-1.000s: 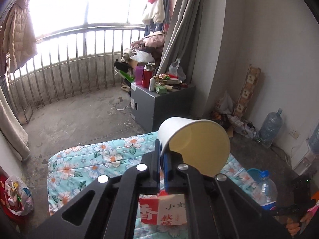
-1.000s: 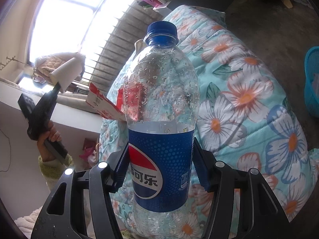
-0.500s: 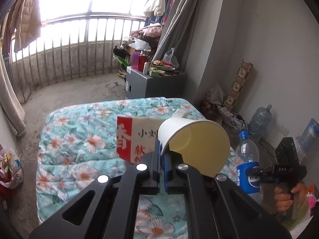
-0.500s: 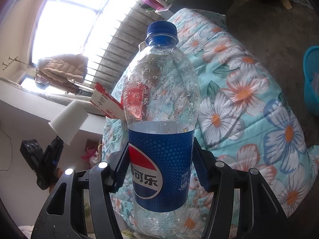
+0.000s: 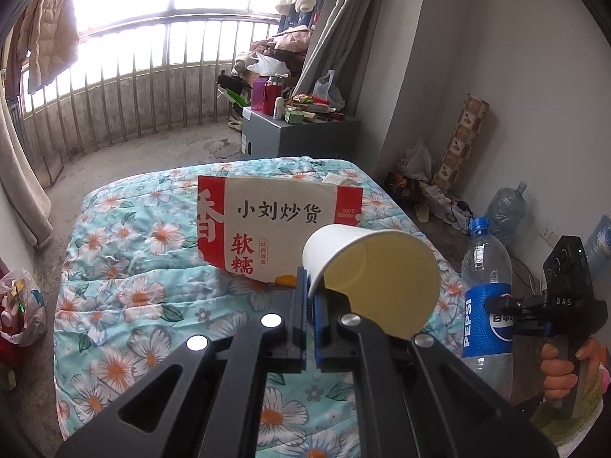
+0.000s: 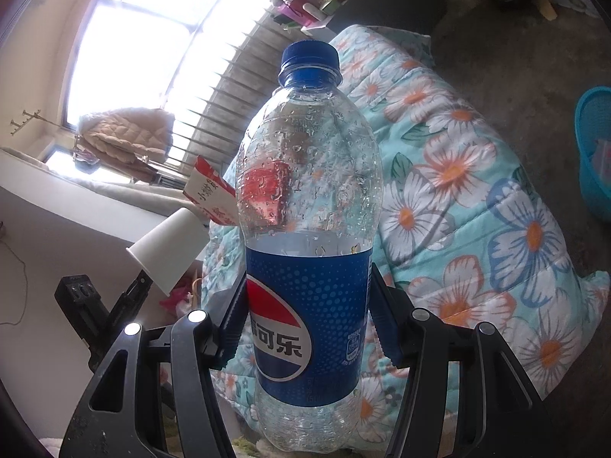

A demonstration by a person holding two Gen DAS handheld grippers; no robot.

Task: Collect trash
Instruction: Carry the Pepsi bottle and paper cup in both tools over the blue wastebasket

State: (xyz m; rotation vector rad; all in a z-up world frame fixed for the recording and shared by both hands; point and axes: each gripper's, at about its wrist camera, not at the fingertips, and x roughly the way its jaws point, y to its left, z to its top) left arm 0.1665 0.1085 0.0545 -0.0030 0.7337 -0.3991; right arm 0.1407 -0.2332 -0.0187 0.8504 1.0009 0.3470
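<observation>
Paper cup pinched at its rim between the left jaws, mouth facing back. Snack bag just ahead of them on the bed. Pepsi bottle upright between the right jaws; basket on the floor far right.

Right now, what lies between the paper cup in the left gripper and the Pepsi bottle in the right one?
Nothing solid: in the left wrist view, only floral quilt shows behind the gap between paper cup and Pepsi bottle.
</observation>
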